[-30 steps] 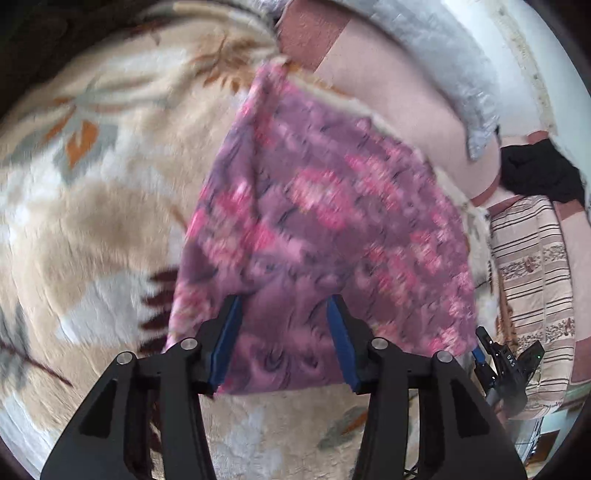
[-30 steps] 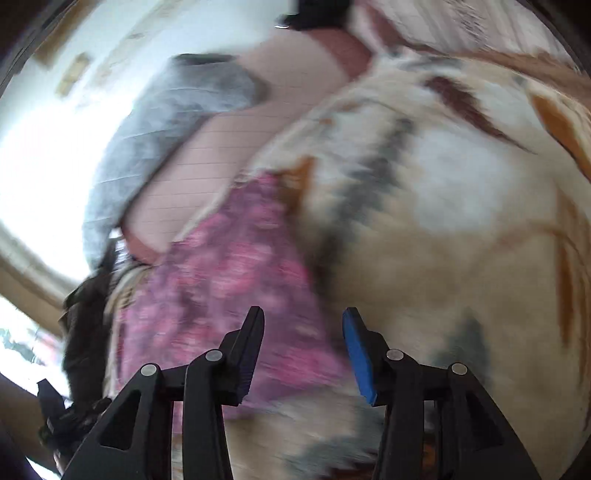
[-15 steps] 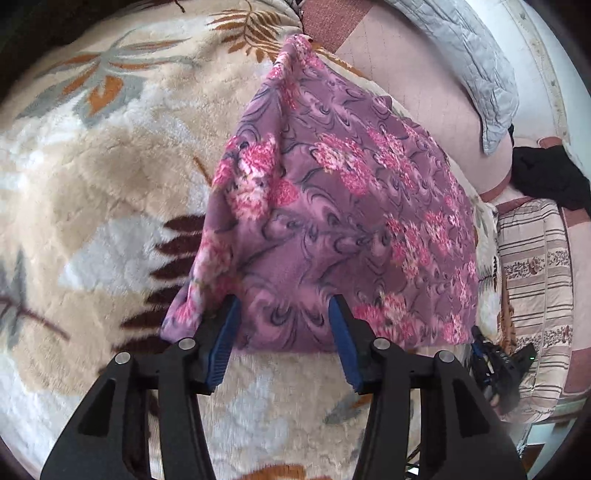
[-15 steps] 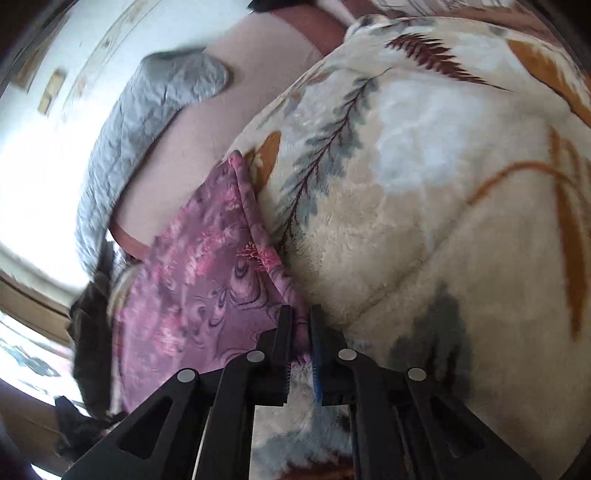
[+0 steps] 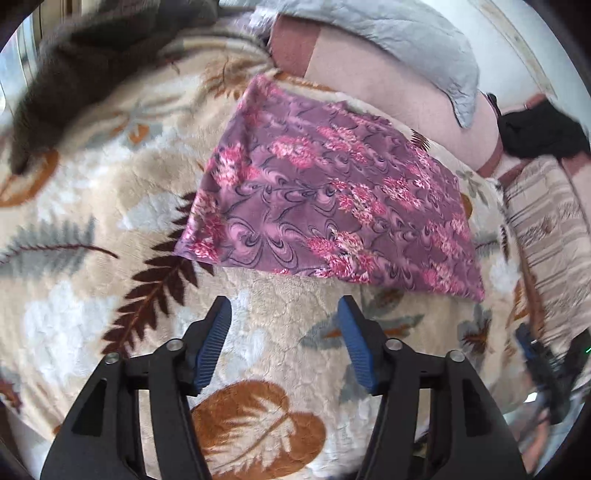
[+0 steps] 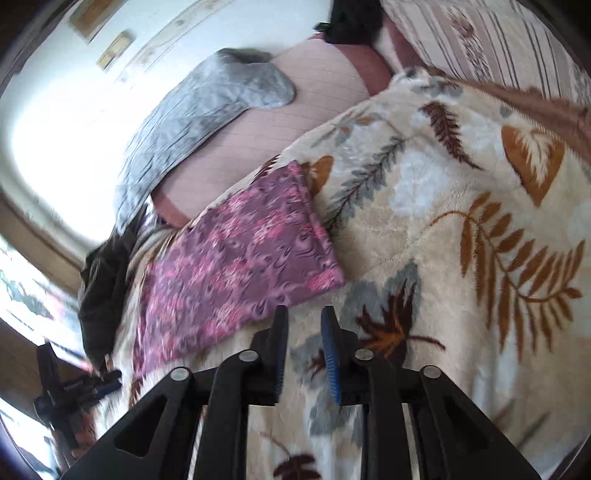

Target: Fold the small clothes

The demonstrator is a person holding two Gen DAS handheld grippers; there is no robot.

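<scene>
The purple floral garment (image 5: 325, 206) lay folded flat on the leaf-patterned blanket (image 5: 92, 206), near its far edge beside a pink mattress (image 5: 399, 92) and grey quilt (image 5: 388, 33). Bare blanket separated its near hem from both tools. The left gripper (image 5: 284, 343) stood wide open, holding nothing. The right gripper (image 6: 303, 350), slightly parted, hovered empty by the garment's near corner.

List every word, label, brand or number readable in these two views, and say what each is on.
None can be read. The purple floral cloth and the leaf-patterned blanket carry only patterns. The two framed plaques on the wall are too small and blurred to read.
</scene>
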